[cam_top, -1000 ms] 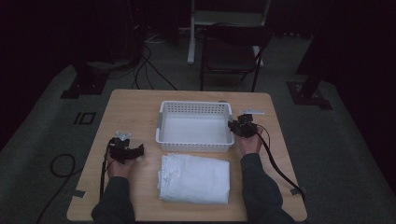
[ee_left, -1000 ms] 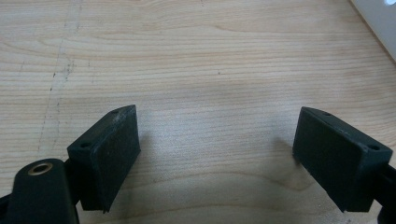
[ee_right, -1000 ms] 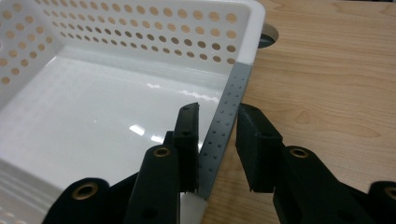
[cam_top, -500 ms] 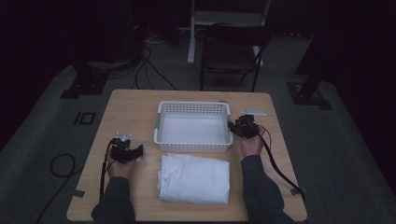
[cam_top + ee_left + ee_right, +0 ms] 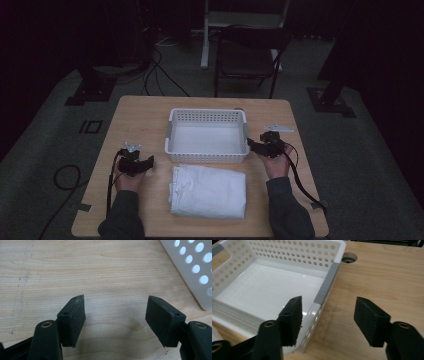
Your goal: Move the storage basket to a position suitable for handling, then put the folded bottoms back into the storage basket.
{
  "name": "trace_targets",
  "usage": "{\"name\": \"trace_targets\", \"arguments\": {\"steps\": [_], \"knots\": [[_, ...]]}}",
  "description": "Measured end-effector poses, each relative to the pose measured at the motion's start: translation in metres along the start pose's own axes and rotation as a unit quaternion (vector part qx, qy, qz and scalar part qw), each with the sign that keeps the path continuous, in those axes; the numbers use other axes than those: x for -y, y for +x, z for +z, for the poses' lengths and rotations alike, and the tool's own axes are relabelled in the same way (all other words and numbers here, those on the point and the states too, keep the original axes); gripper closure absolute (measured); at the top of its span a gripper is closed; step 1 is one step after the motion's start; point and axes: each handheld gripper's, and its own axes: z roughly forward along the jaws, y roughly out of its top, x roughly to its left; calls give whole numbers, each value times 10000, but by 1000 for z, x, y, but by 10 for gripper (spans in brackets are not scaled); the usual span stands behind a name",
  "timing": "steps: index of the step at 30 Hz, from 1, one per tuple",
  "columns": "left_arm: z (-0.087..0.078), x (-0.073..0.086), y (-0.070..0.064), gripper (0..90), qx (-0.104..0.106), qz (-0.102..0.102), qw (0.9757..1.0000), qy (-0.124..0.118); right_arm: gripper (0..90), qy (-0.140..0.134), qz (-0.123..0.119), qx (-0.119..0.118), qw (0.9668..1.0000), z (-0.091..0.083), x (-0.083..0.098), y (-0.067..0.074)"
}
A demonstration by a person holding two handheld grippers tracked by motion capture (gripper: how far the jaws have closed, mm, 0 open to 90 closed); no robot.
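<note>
With its jaws just opening, the right gripper straddles the white basket's right wall in the middle of the frame, gripping nothing, and could bump it crooked, while the left gripper, lower left, is open too.

Nothing here can be read. The white basket has plain perforated walls and grey corner pieces, with no label or brand on them. The folded white cloth near the table's front edge is unmarked. The wooden table shows bare grain and, by the far right corner of the basket, a round cable hole without lettering. A small white piece near the table's right edge is too small and dim to tell whether it carries print. The black gripper pads bear no numbers or signs.
</note>
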Motion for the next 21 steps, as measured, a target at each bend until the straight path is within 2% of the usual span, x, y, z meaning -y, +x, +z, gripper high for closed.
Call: {"name": "trace_targets", "arguments": {"steps": [7,15,21], "knots": [[-4,0,1,276,78,-63,9999,30,287,-23,-159,21,9999,-12,8,13],[-30,-5,-8,246,293,-177,9986,-412,259,-10,-256,-129,9996,-23,24,20],[-42,-7,-21,225,447,-88,9975,-548,258,42,-229,-148,9996,-26,41,19]]}}
